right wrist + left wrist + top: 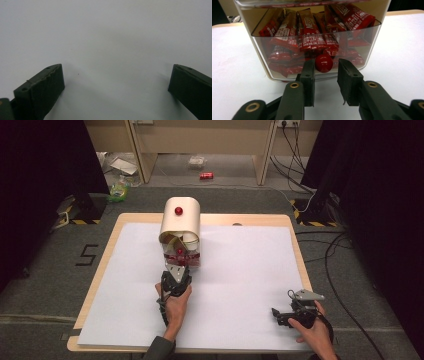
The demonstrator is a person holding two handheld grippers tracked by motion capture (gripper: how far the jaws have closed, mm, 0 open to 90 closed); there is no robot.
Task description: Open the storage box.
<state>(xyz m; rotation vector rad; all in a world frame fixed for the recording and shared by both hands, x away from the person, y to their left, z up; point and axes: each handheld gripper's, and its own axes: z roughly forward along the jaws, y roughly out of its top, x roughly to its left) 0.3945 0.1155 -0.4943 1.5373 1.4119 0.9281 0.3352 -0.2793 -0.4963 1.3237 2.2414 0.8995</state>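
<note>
My left gripper point(323, 75) sits right at the clear drawer point(317, 47) of the cream dispenser point(180, 220), jaws parted either side of the red knob point(324, 63); one pad looks like it's touching, but I can't tell for sure it's clamped. The drawer is packed with red sachets point(308, 32) (labels partly cut off by the top edge, so I can't read them fully). From the high view the drawer front is mostly hidden behind my left hand point(175, 302). My right gripper point(280, 316) rests wide open near the white sheet's point(240, 265) front right corner. The wooden table point(297, 250) stands on grey carpet, with cables and litter beyond.
</note>
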